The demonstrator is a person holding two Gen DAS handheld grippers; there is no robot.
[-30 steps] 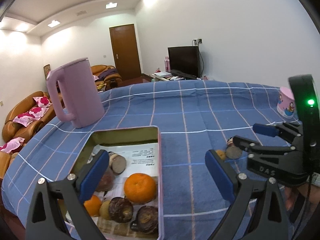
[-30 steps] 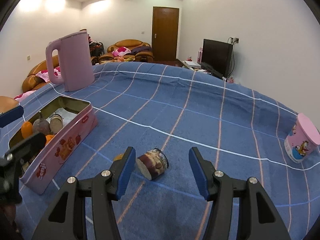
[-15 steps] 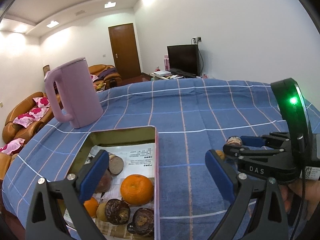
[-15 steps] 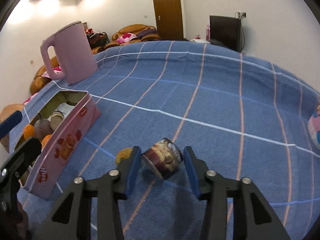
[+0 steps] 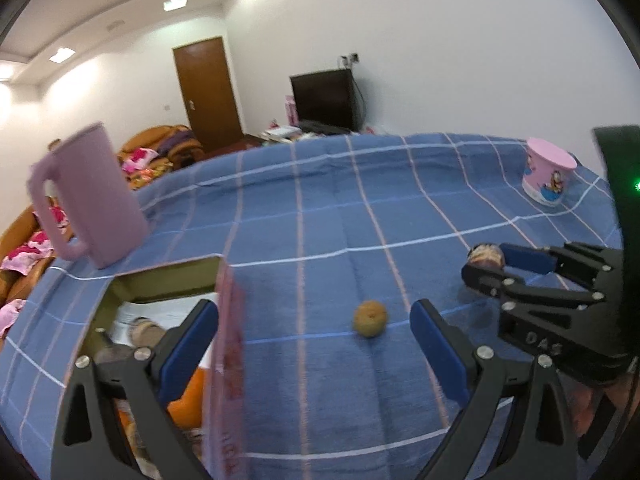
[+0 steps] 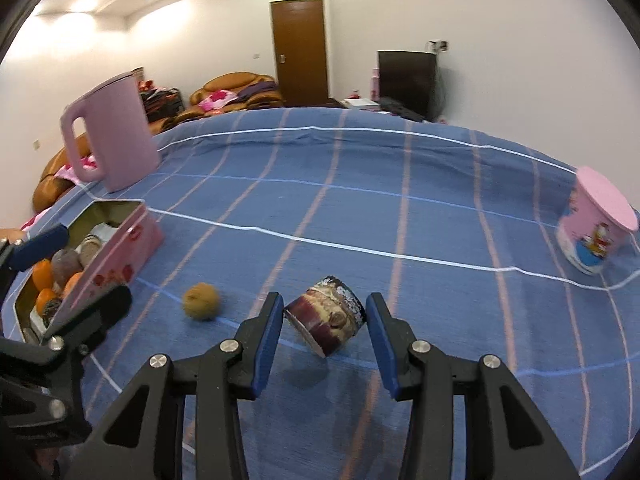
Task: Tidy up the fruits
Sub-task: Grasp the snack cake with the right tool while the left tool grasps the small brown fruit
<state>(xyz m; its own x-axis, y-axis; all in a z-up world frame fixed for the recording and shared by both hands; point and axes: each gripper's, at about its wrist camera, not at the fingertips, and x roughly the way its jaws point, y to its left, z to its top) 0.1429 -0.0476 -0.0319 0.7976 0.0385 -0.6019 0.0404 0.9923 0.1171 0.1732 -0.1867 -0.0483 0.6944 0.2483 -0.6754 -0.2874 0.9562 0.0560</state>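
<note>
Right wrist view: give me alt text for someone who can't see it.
The right gripper holds a dark cut fruit piece just above the blue checked cloth. A small round brownish fruit lies to its left, beside the pink tin of fruits; a pink kettle stands beyond and a pink cup far right.

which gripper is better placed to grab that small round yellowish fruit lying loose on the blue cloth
Left. The left gripper is open with the yellowish fruit lying just ahead between its fingers. The right gripper already has the dark cut fruit piece between its pads, so it is taken.
</note>
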